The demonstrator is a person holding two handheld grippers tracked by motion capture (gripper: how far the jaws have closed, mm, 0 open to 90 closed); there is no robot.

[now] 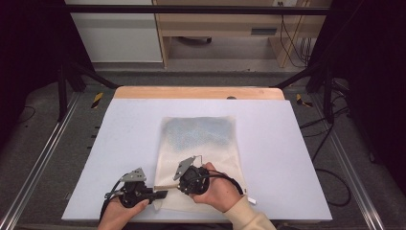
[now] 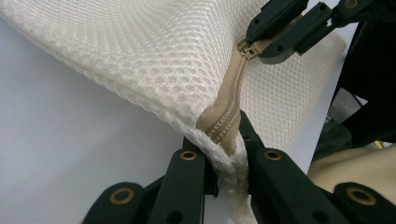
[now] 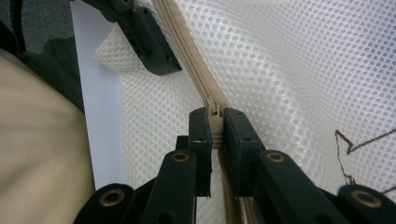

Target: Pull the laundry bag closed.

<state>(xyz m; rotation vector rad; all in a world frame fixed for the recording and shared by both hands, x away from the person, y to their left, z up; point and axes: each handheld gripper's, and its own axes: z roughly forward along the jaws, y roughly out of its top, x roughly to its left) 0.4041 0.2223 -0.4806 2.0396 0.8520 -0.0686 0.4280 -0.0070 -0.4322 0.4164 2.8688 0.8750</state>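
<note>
The mesh bag (image 1: 198, 153) lies on the table (image 1: 119, 143). Left tongs (image 2: 224, 154) pinch its zipper-end corner; right tongs (image 3: 215, 135) clamp the zipper pull (image 3: 214, 109), with the zipper (image 2: 229, 107) running straight between them.

You worked a cream honeycomb-mesh bag (image 1: 198, 143) with a tan zipper (image 2: 227, 109), brown stitching, on a pale lavender counter (image 1: 124, 143); your grippers' jaws were black.
</note>
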